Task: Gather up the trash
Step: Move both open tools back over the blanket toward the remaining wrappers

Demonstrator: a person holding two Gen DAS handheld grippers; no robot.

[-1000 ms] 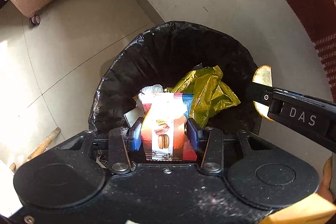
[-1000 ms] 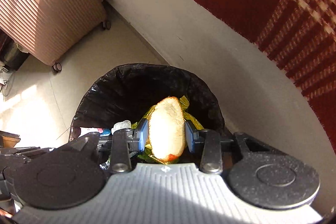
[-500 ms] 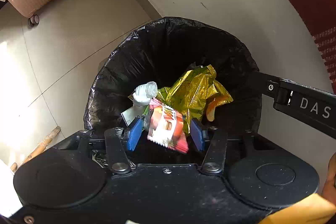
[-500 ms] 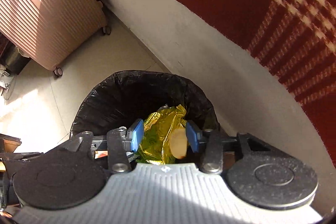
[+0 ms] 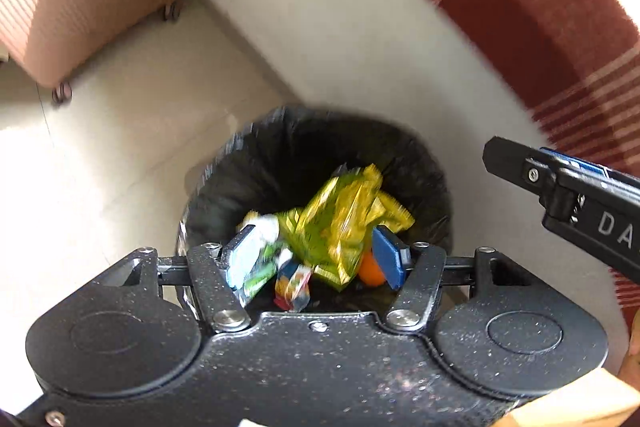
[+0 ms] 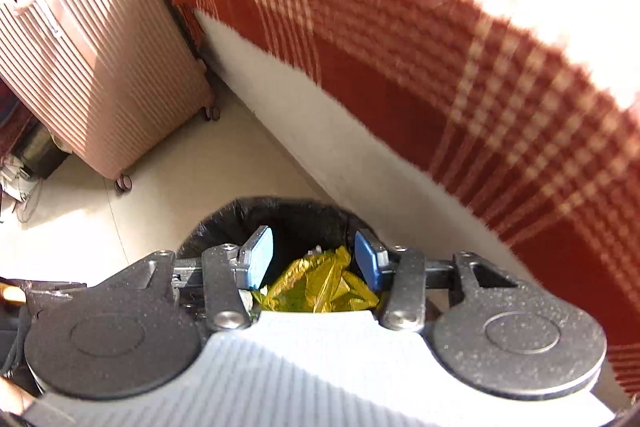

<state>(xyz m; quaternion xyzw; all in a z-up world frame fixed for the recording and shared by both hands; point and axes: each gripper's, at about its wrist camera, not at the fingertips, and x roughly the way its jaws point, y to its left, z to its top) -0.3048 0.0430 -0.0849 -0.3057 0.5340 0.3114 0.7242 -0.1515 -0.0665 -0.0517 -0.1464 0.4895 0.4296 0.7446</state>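
Both grippers hang over the round black-lined trash bin [image 5: 316,155], left gripper [image 5: 314,255] and right gripper [image 6: 314,257] jaws having just opened, empty; crumpled yellow plastic wrapper [image 5: 344,219] lies directly below, inside.

The pale tiled floor [image 5: 132,131] carries a bin [image 5: 280,147] lined with a black bag, close to the wall, and a pink suitcase [image 6: 92,67] on wheels well apart.

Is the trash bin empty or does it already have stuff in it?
Not empty. Inside the black-lined trash bin lie a crumpled yellow wrapper, a snack packet and other litter.
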